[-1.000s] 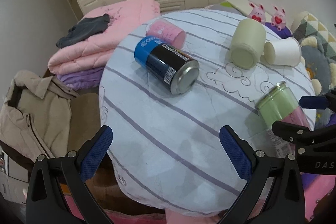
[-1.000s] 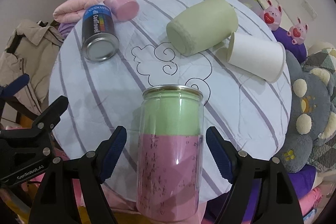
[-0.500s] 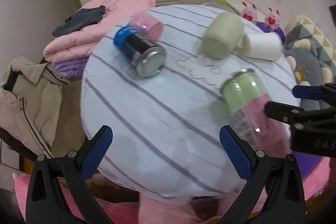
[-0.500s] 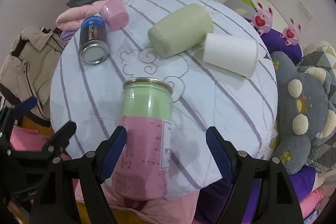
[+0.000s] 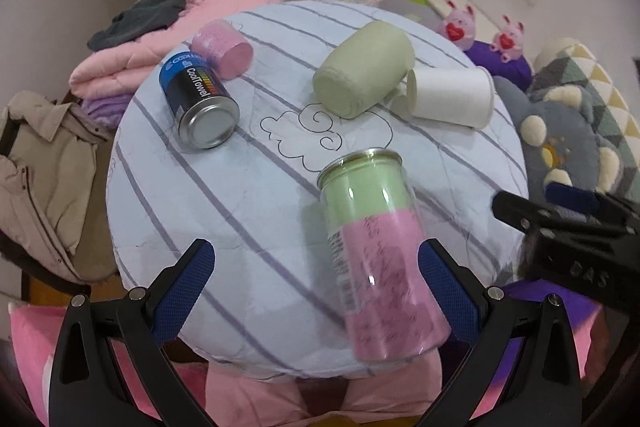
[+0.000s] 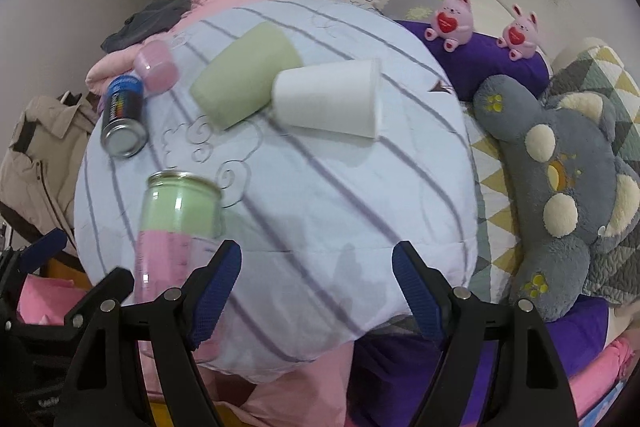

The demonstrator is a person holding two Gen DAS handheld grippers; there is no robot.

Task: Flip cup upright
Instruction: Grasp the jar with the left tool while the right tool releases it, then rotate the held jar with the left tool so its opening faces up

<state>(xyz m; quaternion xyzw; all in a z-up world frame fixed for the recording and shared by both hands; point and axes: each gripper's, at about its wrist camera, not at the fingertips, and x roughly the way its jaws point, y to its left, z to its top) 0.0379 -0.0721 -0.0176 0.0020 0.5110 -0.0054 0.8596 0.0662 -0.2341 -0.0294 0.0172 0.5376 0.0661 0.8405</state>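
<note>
Jar (image 5: 380,259) comes nearest: a clear can-shaped one packed green over pink, standing upright at the table's near edge, just inside the left gripper's (image 5: 316,279) right finger in the left view. That gripper is spread wide and grips nothing; whether its finger touches the jar I cannot tell.

The right gripper (image 6: 318,283) is likewise wide open and empty, pointing across the striped table (image 6: 360,211) toward the white cup (image 6: 328,103). In its view the jar (image 6: 176,227) sits off to the left, outside the fingers.

The white cup is probably the one to flip. It lies on its side well past the jar, rim to the right, base touching the green cup (image 6: 244,87), which is also on its side. To do this well, I would bring the right gripper in level, straddle the white cup near its middle, and close gently, since thin paper may crush. Then roll the wrist so the rim turns up, and set it down on bare cloth away from the green cup.

Farther left lie a blue can (image 5: 198,103) and a pink cup (image 5: 222,49), both on their sides and touching.
</note>
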